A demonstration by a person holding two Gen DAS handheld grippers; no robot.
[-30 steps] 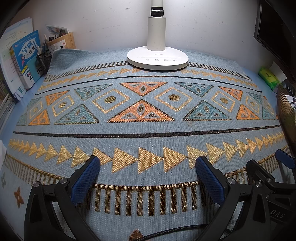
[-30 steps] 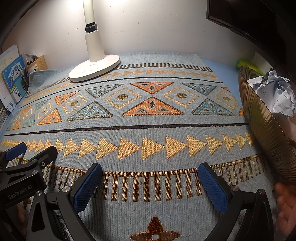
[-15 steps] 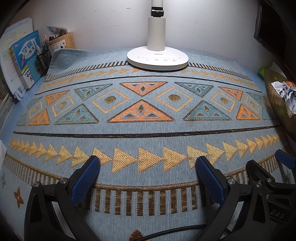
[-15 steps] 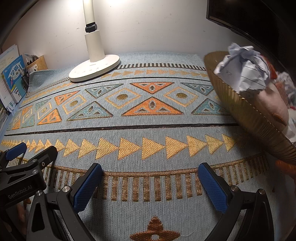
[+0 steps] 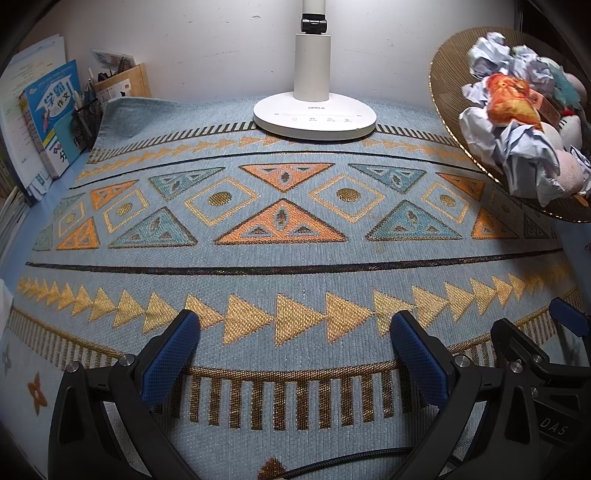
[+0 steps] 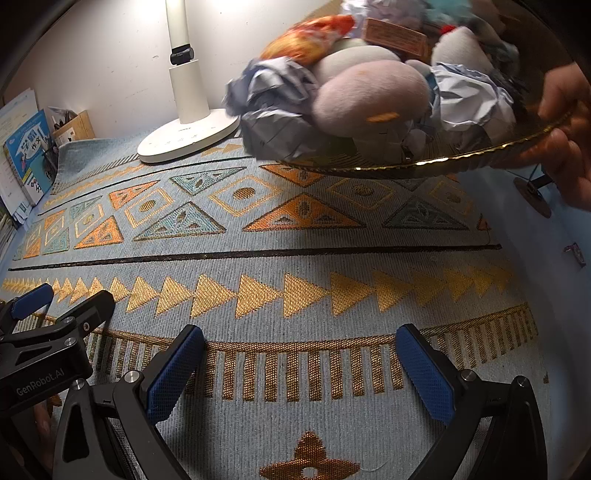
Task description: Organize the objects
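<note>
Far left: books (image 5: 48,122) are standing against the wall, with a mesh pen holder (image 5: 88,118) and a cardboard box (image 5: 123,79) sitting just beside them. Near left: the left gripper (image 5: 295,354) is hovering low over the patterned rug (image 5: 295,266), its blue-padded fingers (image 5: 173,354) spreading wide with nothing between them. Far centre: a white desk lamp (image 5: 314,110) is standing on the rug's far edge, against the wall. Near centre-right: the right gripper (image 6: 299,369) is lying just beside the left one, also spreading its fingers (image 6: 424,373) wide and holding nothing. Far right: a golden basket (image 6: 424,164) is tilting in the air above the rug, a hand (image 6: 565,136) gripping its right rim. Contents: crumpled paper (image 6: 273,110), plush toys (image 6: 369,96) and an orange packet (image 6: 306,33), piling up inside, partly blurred.
</note>
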